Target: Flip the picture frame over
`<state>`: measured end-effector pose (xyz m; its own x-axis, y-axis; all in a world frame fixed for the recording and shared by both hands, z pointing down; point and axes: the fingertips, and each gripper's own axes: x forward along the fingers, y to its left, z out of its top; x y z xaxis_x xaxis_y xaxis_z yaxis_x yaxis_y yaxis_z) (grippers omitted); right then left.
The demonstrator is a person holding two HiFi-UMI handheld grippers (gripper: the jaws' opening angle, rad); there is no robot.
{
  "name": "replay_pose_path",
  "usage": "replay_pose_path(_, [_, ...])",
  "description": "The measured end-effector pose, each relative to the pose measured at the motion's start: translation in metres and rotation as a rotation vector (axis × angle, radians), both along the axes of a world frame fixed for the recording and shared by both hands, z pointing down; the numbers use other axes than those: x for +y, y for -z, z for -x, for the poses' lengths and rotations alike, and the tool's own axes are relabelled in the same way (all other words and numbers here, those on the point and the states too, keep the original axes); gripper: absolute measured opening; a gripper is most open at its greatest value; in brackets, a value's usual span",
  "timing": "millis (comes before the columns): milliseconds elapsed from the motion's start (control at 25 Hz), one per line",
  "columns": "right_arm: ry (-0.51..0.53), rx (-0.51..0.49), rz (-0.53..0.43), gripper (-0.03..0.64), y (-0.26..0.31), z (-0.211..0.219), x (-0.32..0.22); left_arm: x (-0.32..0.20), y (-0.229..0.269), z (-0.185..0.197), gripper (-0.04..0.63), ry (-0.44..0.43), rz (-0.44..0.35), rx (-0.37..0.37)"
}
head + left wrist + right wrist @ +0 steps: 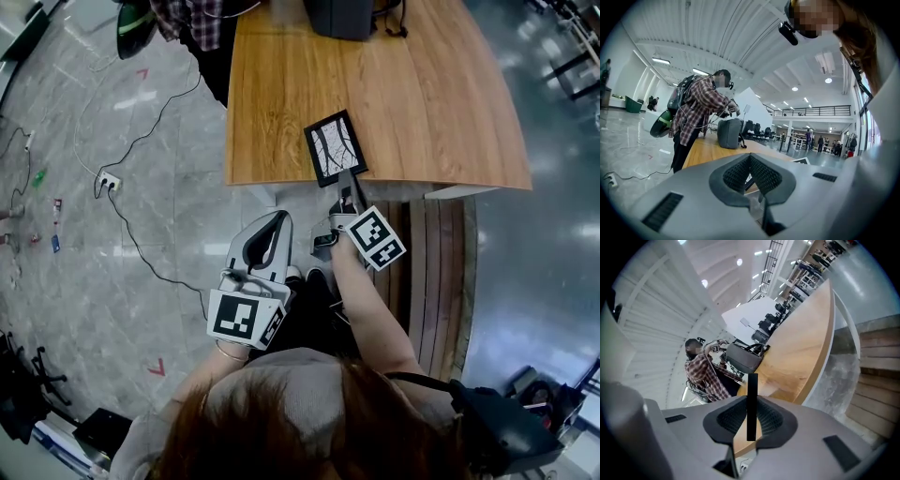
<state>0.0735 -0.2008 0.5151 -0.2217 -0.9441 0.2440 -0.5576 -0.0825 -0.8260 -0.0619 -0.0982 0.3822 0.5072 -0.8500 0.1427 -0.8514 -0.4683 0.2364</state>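
Close against the person's body, the left gripper point(277, 221) is hanging idle over the floor, its jaws pressed together with nothing between them. Just beyond it, the right gripper point(348, 185) is reaching to the table's near edge and pinching the frame point(335, 147) by its near side. Seen along that gripper's own jaws, the frame is showing edge-on as a thin black strip clamped between the pads. It is sitting over the table point(431, 94) just inside the near edge, pictured face looking up. It is probably tipping off the wood, though I cannot tell from above whether its far side is touching. Farther off, a bag point(342, 17) is standing at the table's far end beside another person point(696, 112).

By my reading, the flip is only beginning: the grip is made and the turn is not yet carried through. The next move is calling for a wrist roll carrying the face over and away from the edge. The pinch needs to be firm enough that the thin rim is not pivoting. Then comes lowering the frame face-down before parting the jaws.
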Motion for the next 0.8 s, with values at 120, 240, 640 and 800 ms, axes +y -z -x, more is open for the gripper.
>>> replay_pose_path(120, [0.010, 0.122, -0.034, 0.080, 0.010, -0.009, -0.004, 0.001, 0.000, -0.003, 0.006, -0.001, 0.002, -0.002])
replay_pose_path(240, [0.083, 0.424, -0.126, 0.080, 0.029, -0.014, -0.010, 0.002, -0.001, -0.005, 0.006, -0.001, 0.004, -0.004])
replay_pose_path(640, [0.477, 1.410, -0.419, 0.078, 0.062, 0.026, -0.006, 0.000, 0.003, -0.003, 0.006, 0.016, -0.005, -0.005])
replay_pose_path(800, [0.645, 1.693, -0.535, 0.080, 0.049, 0.047, 0.002, 0.000, 0.003, -0.002, 0.006, 0.016, 0.000, -0.010])
